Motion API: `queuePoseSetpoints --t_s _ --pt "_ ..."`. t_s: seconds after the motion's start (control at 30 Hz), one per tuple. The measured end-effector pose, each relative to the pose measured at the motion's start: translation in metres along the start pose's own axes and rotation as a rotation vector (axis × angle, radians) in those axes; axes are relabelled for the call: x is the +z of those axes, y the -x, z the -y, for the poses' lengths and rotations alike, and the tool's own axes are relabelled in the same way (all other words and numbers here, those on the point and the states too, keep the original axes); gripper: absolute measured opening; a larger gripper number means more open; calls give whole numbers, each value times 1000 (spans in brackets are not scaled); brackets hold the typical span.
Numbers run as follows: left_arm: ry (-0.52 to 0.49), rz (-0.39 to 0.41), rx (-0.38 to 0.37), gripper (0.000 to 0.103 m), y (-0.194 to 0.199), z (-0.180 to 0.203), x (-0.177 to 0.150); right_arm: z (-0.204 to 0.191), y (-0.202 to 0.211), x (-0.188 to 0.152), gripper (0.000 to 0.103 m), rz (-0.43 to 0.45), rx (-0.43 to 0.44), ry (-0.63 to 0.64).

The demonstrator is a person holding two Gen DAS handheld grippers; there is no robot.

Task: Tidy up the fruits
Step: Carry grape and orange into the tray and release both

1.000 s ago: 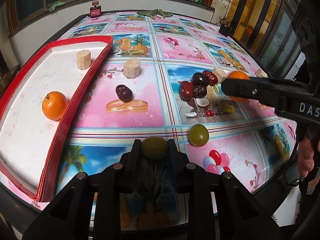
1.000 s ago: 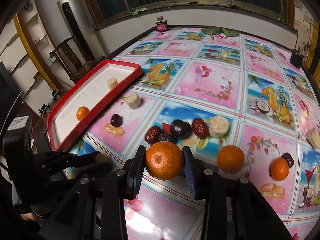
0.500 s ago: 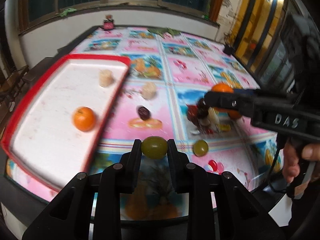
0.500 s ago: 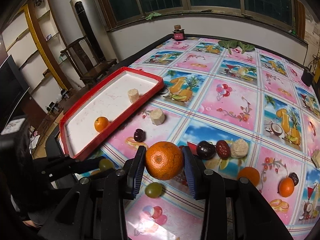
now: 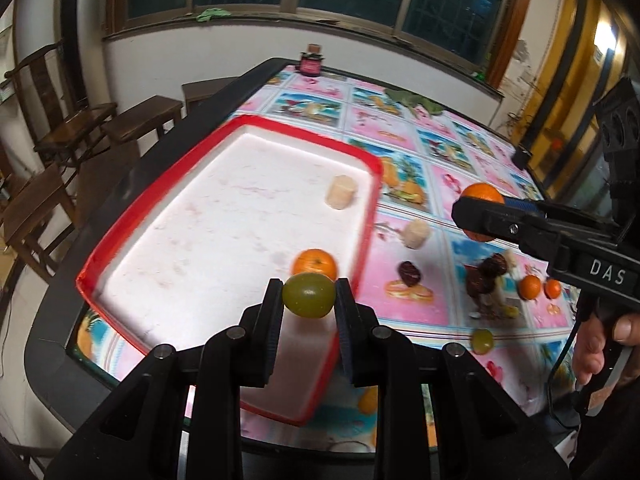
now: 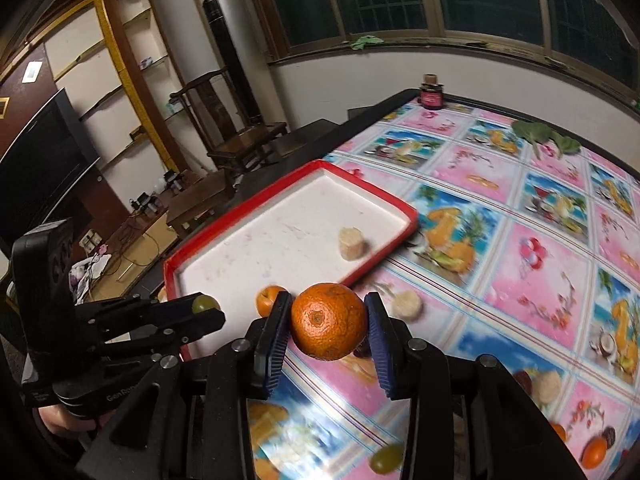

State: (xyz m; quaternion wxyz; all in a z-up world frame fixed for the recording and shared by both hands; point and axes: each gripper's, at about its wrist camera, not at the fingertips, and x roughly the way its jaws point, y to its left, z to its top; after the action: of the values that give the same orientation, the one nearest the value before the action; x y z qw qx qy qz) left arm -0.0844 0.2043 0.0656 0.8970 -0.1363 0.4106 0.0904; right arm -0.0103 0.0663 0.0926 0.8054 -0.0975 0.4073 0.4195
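My left gripper point(image 5: 309, 295) is shut on a green grape point(image 5: 308, 294) and hangs over the near right part of the red-rimmed white tray point(image 5: 120, 236). An orange point(image 5: 314, 263) and a pale cylinder piece point(image 5: 341, 192) lie in the tray. My right gripper point(image 6: 327, 322) is shut on an orange point(image 6: 328, 321) above the table just right of the tray point(image 6: 376, 196). From the left wrist view the right gripper point(image 5: 478, 216) shows at the right with that orange point(image 5: 480, 193). The left gripper point(image 6: 206, 308) shows in the right wrist view with the grape point(image 6: 205, 303).
On the patterned tablecloth lie a pale cylinder point(image 5: 416, 233), a dark date point(image 5: 409, 272), a pile of dates point(image 5: 482, 276), two small oranges point(image 5: 530, 287), and a loose green grape point(image 5: 482, 341). A small jar point(image 5: 311, 62) stands at the far edge. Wooden chairs point(image 5: 76, 128) flank the table's left side.
Both grippers have risen and swung left toward the tray, each still holding its fruit. The tray now lies under the left gripper.
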Motion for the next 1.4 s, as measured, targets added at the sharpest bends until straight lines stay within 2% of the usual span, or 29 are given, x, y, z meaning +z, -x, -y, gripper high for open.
queuePoseSetpoints --t_s 0.23,0.67,1.1,1.4 --pt "20 -45 39 23 -20 -17 -3 -18 -43 18 37 -47 26 27" --pt "36 -84 45 23 -34 -31 -6 -20 -105 28 37 -119 11 38" --pt "32 -112 47 23 -43 -30 -8 -12 -138 23 37 -172 -23 55" --pt "32 -113 50 23 -44 -28 -10 -15 -144 19 38 -178 -1 89"
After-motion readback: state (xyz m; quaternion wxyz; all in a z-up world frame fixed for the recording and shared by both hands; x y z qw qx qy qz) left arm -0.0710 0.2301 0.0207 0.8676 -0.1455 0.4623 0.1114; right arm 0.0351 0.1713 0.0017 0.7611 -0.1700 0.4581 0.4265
